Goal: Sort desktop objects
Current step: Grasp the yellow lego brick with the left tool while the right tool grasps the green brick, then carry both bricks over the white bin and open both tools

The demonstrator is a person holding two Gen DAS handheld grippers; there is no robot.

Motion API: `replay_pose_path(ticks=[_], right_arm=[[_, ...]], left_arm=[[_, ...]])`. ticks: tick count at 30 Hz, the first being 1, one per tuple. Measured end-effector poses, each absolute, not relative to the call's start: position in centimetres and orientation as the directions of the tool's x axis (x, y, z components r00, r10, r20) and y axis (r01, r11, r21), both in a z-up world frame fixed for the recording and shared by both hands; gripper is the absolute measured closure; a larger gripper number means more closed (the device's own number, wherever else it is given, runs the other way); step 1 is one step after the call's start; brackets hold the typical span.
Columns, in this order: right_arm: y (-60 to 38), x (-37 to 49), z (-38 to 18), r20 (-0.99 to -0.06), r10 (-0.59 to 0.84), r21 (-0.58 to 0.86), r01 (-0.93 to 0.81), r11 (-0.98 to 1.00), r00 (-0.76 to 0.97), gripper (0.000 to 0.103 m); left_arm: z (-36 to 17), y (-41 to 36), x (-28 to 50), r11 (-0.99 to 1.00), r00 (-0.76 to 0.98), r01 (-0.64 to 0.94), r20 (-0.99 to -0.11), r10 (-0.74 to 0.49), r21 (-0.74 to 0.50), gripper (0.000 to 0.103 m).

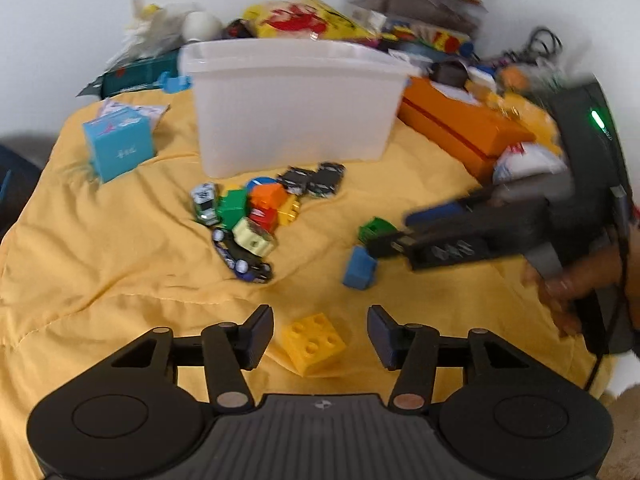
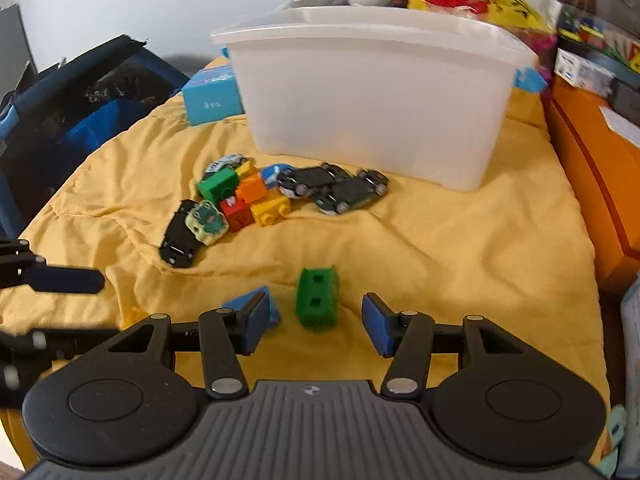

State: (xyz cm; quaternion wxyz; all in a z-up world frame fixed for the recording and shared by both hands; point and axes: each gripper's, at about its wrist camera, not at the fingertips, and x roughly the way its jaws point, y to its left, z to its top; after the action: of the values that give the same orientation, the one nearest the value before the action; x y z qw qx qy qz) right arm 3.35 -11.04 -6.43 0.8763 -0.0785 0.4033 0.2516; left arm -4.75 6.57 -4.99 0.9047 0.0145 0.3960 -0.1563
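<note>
A yellow brick [image 1: 313,343] lies on the yellow cloth between the open fingers of my left gripper [image 1: 321,330]. A green brick [image 2: 317,297] lies between the open fingers of my right gripper [image 2: 314,322]; a blue brick [image 2: 256,300] sits just behind its left finger. In the left wrist view the right gripper [image 1: 394,240] reaches in from the right over the green brick [image 1: 376,229] and blue brick [image 1: 359,268]. A pile of bricks and toy cars [image 1: 256,216] lies before a translucent white bin [image 1: 296,100]; the pile [image 2: 256,200] and the bin [image 2: 376,92] also show in the right wrist view.
A light blue box [image 1: 120,142] stands left of the bin. An orange box [image 1: 464,128] lies to the right. Clutter of bags and books [image 1: 400,8] fills the back. A dark blue bag [image 2: 80,92] sits off the left edge. The left gripper's finger [image 2: 64,280] shows at left.
</note>
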Motion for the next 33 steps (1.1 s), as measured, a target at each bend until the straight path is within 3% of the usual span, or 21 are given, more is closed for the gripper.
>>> replay_pose_path(ticks=[4, 5, 7, 11, 13, 24, 28, 33], right_arm=[[-9.9, 4.3, -7.2, -0.763, 0.319, -0.004, -0.497, 0.868, 0.563, 0.053], [-9.8, 4.5, -7.3, -0.771, 0.308, -0.019, -0.504, 0.864, 0.558, 0.076], [-10.2, 4.4, -7.4, -0.779, 0.31, -0.021, -0.517, 0.856, 0.545, 0.079], [-11.4, 3.3, -6.7, -0.78, 0.331, -0.023, -0.553, 0.833, 0.531, 0.079], [-11.6, 2.7, -6.3, -0.779, 0.325, -0.045, -0.565, 0.824, 0.536, 0.079], [-12.5, 2.5, -7.9, -0.813, 0.313, -0.007, -0.545, 0.839, 0.492, 0.077], [-12.8, 3.0, -6.5, -0.802, 0.336, 0.024, -0.536, 0.844, 0.494, 0.079], [-13.9, 5.1, -1.2, -0.705, 0.384, 0.032, -0.514, 0.857, 0.596, 0.079]], left_arm=[[-6.0, 5.3, -4.5, 0.959, 0.605, 0.276, -0.765, -0.223, -0.062, 0.047], [-6.3, 5.2, -4.5, 0.963, 0.601, 0.265, -0.775, -0.198, -0.04, 0.047], [-6.5, 5.1, -4.2, 0.967, 0.601, 0.252, -0.778, -0.181, -0.03, 0.047], [-6.9, 5.2, -3.7, 0.972, 0.592, 0.228, -0.784, -0.185, -0.057, 0.051], [-7.5, 5.1, -3.2, 0.975, 0.573, 0.215, -0.801, -0.172, -0.056, 0.061], [-6.9, 4.7, -2.7, 0.96, 0.564, 0.273, -0.799, -0.209, -0.058, 0.063], [-3.4, 5.2, -2.3, 0.963, 0.675, 0.27, -0.712, -0.193, -0.005, 0.063], [3.5, 5.7, 0.2, 0.963, 0.822, 0.261, -0.538, -0.184, 0.069, 0.063]])
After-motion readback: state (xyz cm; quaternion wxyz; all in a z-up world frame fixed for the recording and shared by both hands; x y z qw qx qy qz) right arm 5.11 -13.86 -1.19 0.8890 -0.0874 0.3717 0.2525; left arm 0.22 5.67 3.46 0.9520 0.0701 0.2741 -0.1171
